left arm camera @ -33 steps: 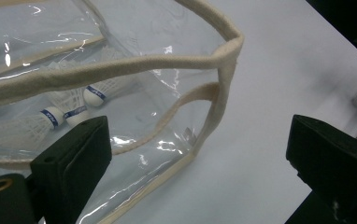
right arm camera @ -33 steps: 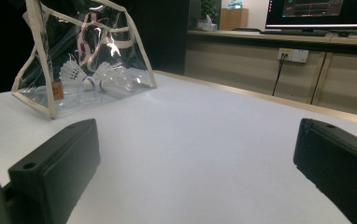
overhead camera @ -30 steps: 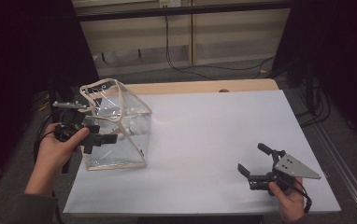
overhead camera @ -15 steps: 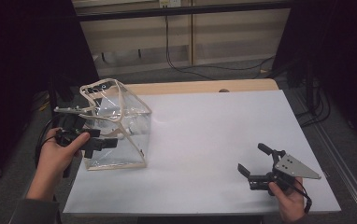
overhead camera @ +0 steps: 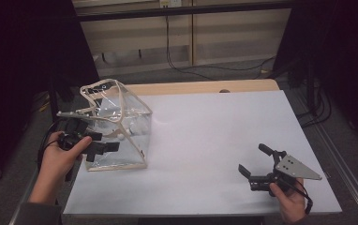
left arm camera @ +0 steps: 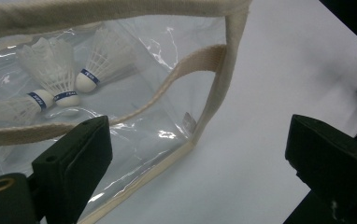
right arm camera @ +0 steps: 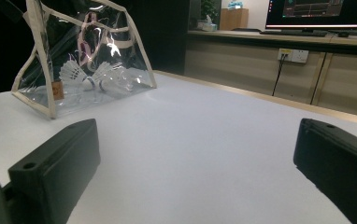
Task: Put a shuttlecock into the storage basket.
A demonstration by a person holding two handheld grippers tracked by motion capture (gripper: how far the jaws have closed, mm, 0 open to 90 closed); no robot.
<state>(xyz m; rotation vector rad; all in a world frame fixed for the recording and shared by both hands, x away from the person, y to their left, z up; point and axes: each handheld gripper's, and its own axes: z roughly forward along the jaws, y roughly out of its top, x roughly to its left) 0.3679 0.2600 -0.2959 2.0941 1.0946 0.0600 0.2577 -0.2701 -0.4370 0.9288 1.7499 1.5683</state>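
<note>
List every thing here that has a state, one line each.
Bag: standing on the table, top open, tilted.
Shuttlecocks: inside the bag, lying on their sides.
Left gripper: open, at the bag's near side.
Right gripper: open, empty, away from the bag.

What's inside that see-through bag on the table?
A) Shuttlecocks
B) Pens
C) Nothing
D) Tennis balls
A: white feathered shuttlecocks with blue-banded cork tips lie inside the clear bag, seen in the left gripper view and also through the bag's wall in the right gripper view.
</note>
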